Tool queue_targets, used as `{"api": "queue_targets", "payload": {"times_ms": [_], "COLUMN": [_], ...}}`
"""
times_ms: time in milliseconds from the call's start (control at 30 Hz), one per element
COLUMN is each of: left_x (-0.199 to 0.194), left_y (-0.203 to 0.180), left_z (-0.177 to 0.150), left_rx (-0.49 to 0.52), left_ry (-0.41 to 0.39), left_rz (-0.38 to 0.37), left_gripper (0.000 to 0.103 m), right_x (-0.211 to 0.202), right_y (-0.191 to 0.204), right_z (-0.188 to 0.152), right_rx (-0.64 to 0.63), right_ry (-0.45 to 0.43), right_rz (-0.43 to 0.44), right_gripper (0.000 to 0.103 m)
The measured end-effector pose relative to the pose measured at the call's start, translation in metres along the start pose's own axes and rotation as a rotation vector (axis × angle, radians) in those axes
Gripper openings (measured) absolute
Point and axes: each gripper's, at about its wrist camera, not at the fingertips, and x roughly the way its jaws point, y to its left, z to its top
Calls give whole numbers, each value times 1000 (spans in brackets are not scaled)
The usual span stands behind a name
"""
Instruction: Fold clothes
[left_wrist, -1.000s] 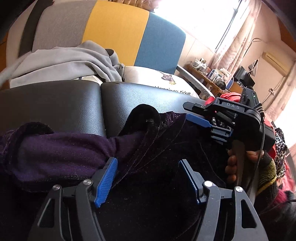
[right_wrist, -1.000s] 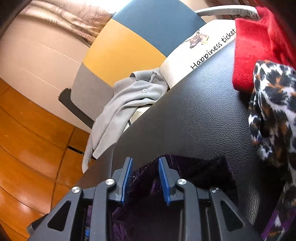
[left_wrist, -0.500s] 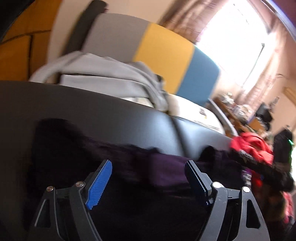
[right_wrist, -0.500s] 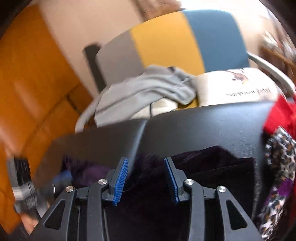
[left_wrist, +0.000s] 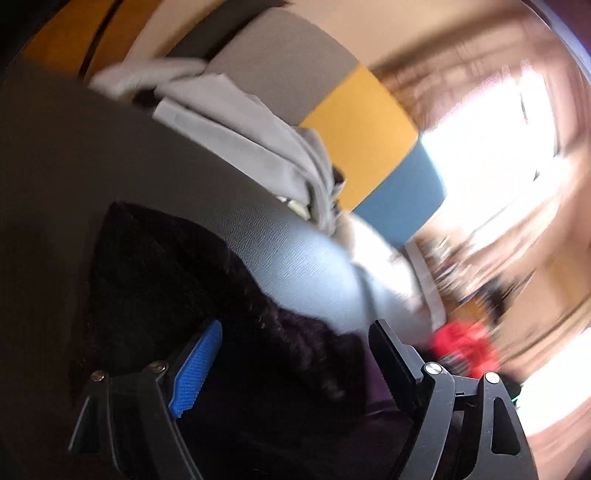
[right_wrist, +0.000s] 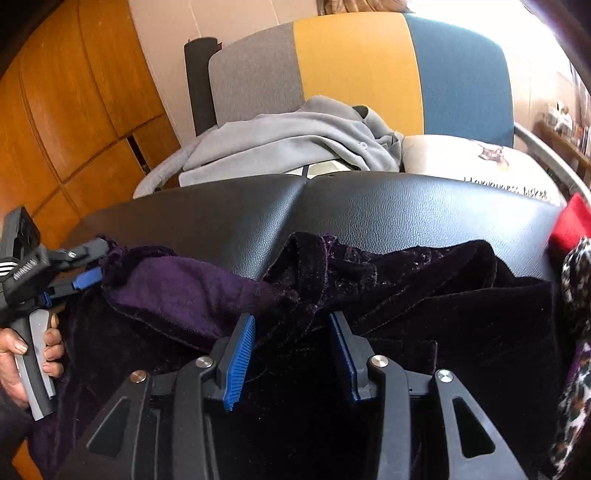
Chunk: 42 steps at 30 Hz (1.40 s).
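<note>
Fold barely begun: purple velvet garment (right_wrist: 406, 280) lies rumpled across black padded bench (right_wrist: 369, 199), lighter lining turned out toward left edge, no tidy crease visible. Left gripper (right_wrist: 79, 266) at garment's left end; fingers apart, nothing clamped. Right gripper (right_wrist: 291, 343) over garment middle, fingers apart, empty. Left: smooth, fold, stack. No containers visible; grey garment (right_wrist: 295, 144) on chair behind bench.

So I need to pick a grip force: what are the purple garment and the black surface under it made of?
Purple garment: looks like velvet, with a sheeny crushed pile and a matte purple lining. Black surface: likely faux leather, pebbled grain with soft gloss and a centre seam.
</note>
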Motion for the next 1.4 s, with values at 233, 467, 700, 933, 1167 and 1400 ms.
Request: {"api": "queue_targets", "payload": {"times_ms": [233,467,700,933,1167,1400], "left_x": [22,38,21,6,31,-76], "left_y": [-10,29,20,-16,-10,-41], "left_z": [31,48,40,43,37,-8], "left_rx": [-26,-120,-46,54,150,187], "left_ry": [64,-38,-89,-119,-3,-90], "left_rz": [151,188,195,136,351,304], "left_gripper": [56,7,19,65,60,89], "right_x": [0,-1,-1,-1,0,-1], "right_y": [6,2,-2,-2,-2,0], "right_z": [0,-1,-2,-1,-1,2], "right_rx": [-19,-4,12,10,11,8], "right_ry": [-7,-18,-26,-27,-21,1], "right_rz": [-25,-4,16,12,10,3], "right_gripper": [42,42,42,42,42,42]}}
